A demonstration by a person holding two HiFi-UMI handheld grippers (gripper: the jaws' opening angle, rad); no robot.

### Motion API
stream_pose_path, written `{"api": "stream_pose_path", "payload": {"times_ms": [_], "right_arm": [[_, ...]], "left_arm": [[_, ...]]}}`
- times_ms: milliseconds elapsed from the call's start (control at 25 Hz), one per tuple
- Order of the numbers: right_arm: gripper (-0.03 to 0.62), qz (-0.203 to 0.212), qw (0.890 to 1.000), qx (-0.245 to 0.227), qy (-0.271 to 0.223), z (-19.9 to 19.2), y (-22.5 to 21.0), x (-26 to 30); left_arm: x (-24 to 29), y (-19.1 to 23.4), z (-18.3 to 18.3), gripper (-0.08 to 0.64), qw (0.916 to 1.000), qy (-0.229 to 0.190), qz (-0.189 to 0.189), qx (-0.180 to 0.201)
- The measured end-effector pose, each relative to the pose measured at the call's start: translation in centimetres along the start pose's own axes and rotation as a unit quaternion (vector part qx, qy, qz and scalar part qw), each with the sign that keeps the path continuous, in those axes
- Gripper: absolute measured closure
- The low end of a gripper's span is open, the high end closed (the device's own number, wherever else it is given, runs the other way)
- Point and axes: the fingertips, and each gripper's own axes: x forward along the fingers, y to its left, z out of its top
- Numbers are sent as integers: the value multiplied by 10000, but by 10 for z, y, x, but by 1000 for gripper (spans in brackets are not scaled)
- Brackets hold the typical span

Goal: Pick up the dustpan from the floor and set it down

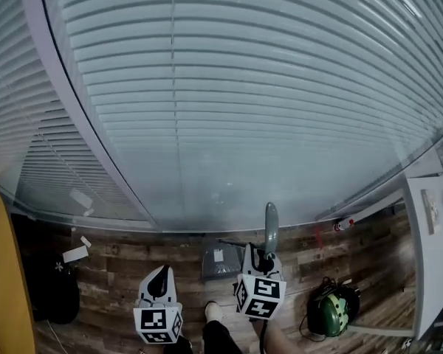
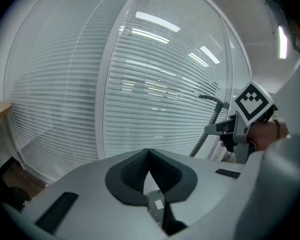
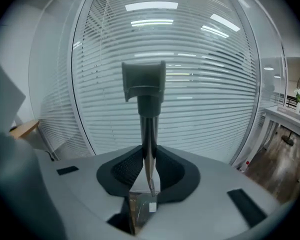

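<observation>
My right gripper is shut on the thin metal pole of the dustpan. The pole's grey handle sticks up above the jaws, and the grey pan hangs low just left of that gripper, over the wood floor. In the right gripper view the pole runs straight up between the jaws of the right gripper to the grey handle end. My left gripper is beside it on the left, shut with nothing in it; the left gripper has its tips touching. The right gripper and the pole show at the right of the left gripper view.
Closed white blinds behind glass fill the space ahead. A green and black headset lies on the floor at the right, below a white table. A black bag and paper scraps lie at the left. A shoe shows between the grippers.
</observation>
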Motion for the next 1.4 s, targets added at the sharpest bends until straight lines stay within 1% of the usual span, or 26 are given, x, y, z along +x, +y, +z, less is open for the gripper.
{"api": "stream_pose_path", "payload": {"times_ms": [320,520,680,920,1080,1200,1400], "right_arm": [[497,85,9986,-77,-512,87,6,-61],[497,169,9962,-292,-798,130,14,-97],[497,182,9924,-511,-1104,160,18,-124],[497,126,9892,-592,-1334,173,15,-146],[497,171,9885,-553,-1397,175,14,-153],[497,189,9880,-575,-1422,173,15,-156],[497,484,9863,-657,-1434,170,27,-158]], "left_arm": [[-25,-15,93,543,9976,-622,-87,289],[-41,-28,155,543,9932,-1084,-168,396],[-53,-42,195,543,9884,-1372,-211,623],[-65,-57,216,543,9846,-1546,-362,729],[-71,-62,219,543,9838,-1575,-325,794],[-76,-64,218,543,9822,-1675,-320,790],[-81,-60,218,543,9806,-1757,-145,851]]}}
